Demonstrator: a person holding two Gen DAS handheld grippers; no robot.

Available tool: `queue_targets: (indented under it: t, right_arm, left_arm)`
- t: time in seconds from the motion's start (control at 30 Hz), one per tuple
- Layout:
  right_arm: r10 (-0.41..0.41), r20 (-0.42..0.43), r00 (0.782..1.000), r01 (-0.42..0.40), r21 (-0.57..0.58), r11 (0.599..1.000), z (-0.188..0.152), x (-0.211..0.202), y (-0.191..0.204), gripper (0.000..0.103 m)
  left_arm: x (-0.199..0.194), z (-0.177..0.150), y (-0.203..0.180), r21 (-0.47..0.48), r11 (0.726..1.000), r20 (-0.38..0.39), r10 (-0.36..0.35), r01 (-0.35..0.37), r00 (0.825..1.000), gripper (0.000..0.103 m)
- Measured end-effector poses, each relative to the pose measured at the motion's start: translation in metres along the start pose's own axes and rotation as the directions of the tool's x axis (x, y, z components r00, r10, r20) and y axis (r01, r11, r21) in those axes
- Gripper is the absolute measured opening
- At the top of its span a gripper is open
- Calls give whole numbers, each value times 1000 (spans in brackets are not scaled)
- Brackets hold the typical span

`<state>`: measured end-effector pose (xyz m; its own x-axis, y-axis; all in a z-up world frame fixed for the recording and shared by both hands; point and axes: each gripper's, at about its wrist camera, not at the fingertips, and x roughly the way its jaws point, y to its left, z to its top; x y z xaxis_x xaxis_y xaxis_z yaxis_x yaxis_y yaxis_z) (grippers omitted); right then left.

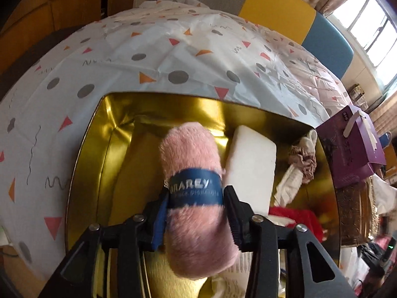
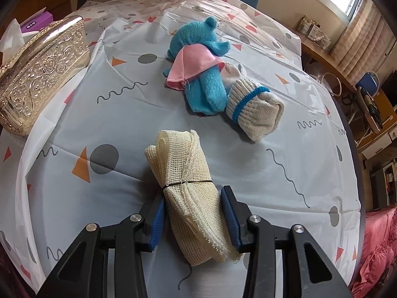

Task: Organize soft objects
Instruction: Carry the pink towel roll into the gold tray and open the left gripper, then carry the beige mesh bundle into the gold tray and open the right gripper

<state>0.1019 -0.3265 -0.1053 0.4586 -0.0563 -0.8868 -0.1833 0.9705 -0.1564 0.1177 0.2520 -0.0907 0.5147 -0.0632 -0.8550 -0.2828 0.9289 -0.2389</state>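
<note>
Left gripper (image 1: pixel 196 198) pinching pink plush roll (image 1: pixel 196 188) above gold tin (image 1: pixel 84 154), right gripper (image 2: pixel 192 211) pinching cream mesh roll (image 2: pixel 188 186) near on tablecloth (image 2: pixel 285 173); risk: soft rolls squeezing out, missing the tin.

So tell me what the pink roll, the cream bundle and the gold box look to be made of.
Pink roll: fuzzy plush or microfibre, with fine fibres standing off its edges and a dark blue paper-like band.
Cream bundle: coarse open-weave cloth, probably cotton mesh, with a visible grid of holes and frayed edges.
Gold box: likely thin tinplate, with a mirror-bright golden inside and an embossed floral outside.
</note>
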Motion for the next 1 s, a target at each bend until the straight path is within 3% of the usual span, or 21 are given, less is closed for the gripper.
queue_targets:
  t: [0.1,0.37,0.67,0.87,1.0]
  right_arm:
    - [-8,0,1000,8,8,1000,-1,-1,2,42]
    - [-19,-2,1000,19,18,1000,-1,-2,4,42]
    - [41,-21,999,-37,173,984,6,-7,-8,36]
    - [86,67,994,-103,300,948,20,-30,-19,35]
    - [102,136,985,-137,284,949,42,-51,-3,35]
  left_arm:
    - [0,1,2,-12,1000,31,22,-22,999,56]
    - [-37,-27,2,-37,993,112,116,-112,987,60]
    - [-70,-73,-32,66,992,171,93,-105,981,65]
    - [-81,-85,-47,119,987,190,84,-108,978,66]
    - [-88,-90,-52,133,986,205,76,-105,976,67]
